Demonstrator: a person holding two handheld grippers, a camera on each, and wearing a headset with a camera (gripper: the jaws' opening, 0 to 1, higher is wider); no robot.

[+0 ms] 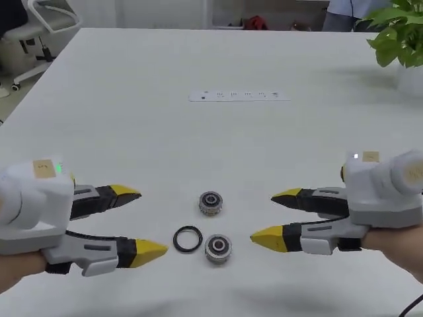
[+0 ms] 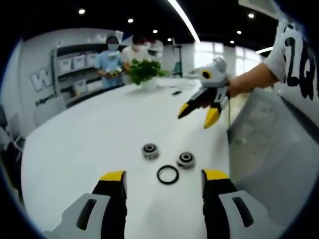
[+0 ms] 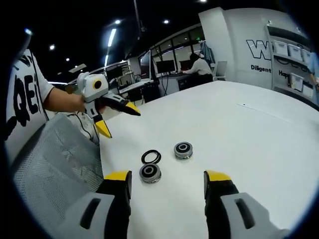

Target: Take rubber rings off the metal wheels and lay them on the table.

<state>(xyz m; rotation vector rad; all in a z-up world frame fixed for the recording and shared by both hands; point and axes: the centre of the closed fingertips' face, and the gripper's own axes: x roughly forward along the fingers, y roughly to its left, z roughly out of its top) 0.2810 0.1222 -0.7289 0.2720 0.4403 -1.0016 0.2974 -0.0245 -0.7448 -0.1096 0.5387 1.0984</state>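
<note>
Gaping wide and empty, left claw (image 1: pixel 152 221) and right claw (image 1: pixel 262 216) hover over the white office table (image 1: pixel 198 145).

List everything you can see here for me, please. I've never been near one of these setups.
metal wheels: two, silver and black, mid-table between the grippers
rubber ring: one, black, flat on the table beside the nearer wheel
table: one, white
socket strip: one, white, set in the table further back
plant: one, green, far right corner
office chair: one, white, far left beyond the table
left gripper: one, grey with yellow tips, open, empty
right gripper: one, grey with yellow tips, open, empty
</note>
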